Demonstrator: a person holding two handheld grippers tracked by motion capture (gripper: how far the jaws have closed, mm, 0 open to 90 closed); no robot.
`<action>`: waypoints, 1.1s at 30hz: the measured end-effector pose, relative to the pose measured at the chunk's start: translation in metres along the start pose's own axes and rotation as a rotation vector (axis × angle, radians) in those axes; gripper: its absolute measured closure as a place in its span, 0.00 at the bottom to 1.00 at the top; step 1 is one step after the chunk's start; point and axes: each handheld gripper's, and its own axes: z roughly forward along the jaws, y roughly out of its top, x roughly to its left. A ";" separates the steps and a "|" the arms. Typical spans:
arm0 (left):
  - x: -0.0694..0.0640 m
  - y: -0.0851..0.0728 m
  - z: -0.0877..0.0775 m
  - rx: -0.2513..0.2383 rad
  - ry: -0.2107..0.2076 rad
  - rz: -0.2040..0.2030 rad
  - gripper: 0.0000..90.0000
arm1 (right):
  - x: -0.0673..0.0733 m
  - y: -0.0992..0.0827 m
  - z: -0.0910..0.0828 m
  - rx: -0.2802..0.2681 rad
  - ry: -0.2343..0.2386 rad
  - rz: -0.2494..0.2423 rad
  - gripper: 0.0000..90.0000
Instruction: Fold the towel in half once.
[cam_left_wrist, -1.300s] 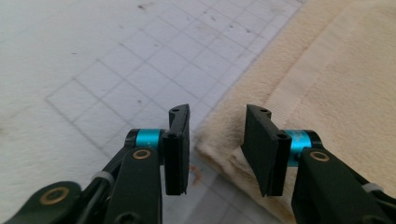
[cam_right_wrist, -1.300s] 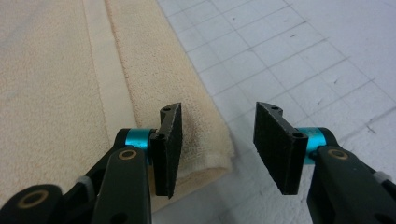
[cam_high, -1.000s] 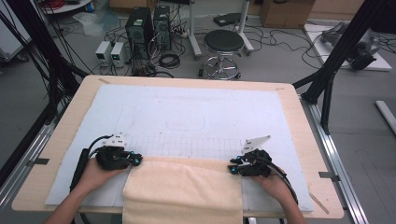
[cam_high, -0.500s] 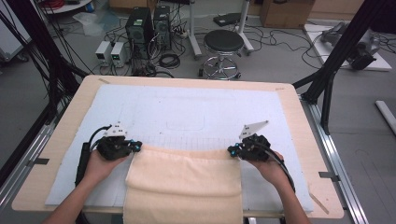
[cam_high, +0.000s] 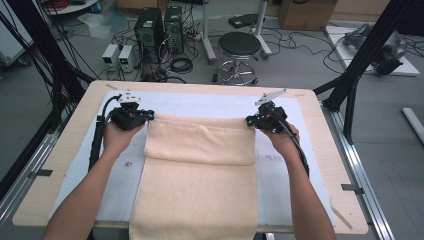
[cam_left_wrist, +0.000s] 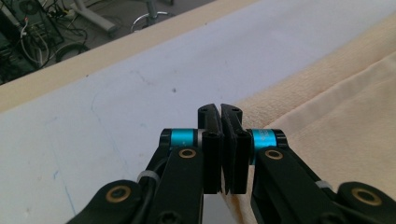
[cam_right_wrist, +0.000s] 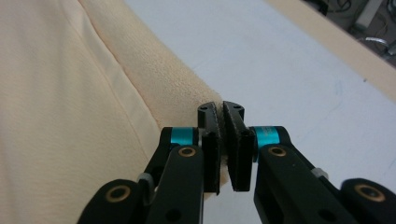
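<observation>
Towel (cam_high: 200, 165) corners in both grippers' clamped fingers (cam_left_wrist: 212, 135), forearms outstretched.

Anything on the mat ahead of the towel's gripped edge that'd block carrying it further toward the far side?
Nothing visible. Both the left gripper and right gripper are clamped on the corners of the towel, and the white mat between that edge and the table's far rim is bare.

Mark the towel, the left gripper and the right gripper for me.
towel (cam_high: 200, 195): high view, middle of the flat cloth.
left gripper (cam_left_wrist: 220, 114): left gripper view, between its fingertips.
right gripper (cam_right_wrist: 221, 112): right gripper view, between its fingertips.
</observation>
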 end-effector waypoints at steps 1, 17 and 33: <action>0.001 -0.002 0.003 0.018 0.006 -0.003 0.91 | -0.001 -0.001 0.002 -0.004 0.001 0.009 0.77; -0.019 -0.031 0.027 0.144 -0.163 0.049 0.65 | 0.024 -0.042 0.024 0.049 0.080 -0.009 0.62; -0.031 -0.045 0.036 0.161 -0.119 0.062 0.96 | 0.029 -0.055 0.038 0.056 0.111 0.030 0.94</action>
